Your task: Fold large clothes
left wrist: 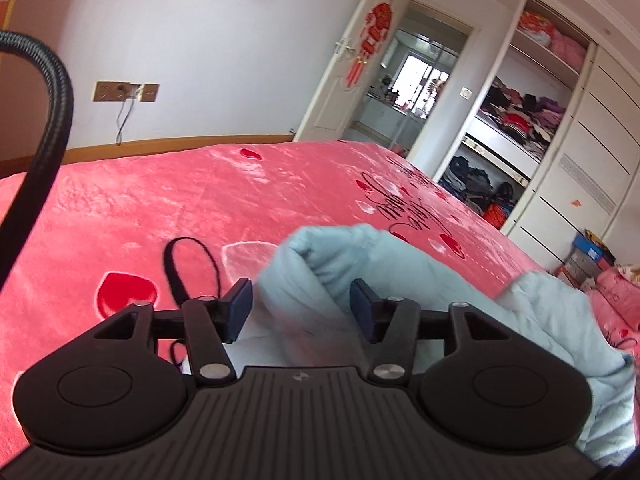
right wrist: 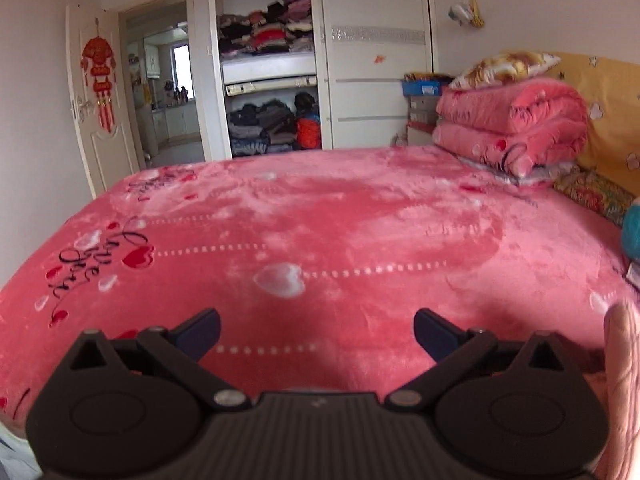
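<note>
A light blue padded garment (left wrist: 400, 272) lies bunched on the pink heart-print blanket (left wrist: 160, 200) of a bed, spreading from the middle to the lower right of the left wrist view. My left gripper (left wrist: 301, 306) is open, its fingers standing either side of a raised fold of the garment; the pads do not press on it. In the right wrist view my right gripper (right wrist: 316, 334) is open wide over bare pink blanket (right wrist: 360, 220) with nothing between its fingers. The garment does not show in that view. A person's thumb (right wrist: 622, 360) rests at the right gripper's side.
A thin black strap loop (left wrist: 176, 264) lies on the blanket left of the garment. A black flexible hose (left wrist: 52, 120) arcs at the left. Folded pink quilts (right wrist: 512, 120) are stacked by the headboard. An open wardrobe (right wrist: 272, 80) full of clothes stands beyond the bed.
</note>
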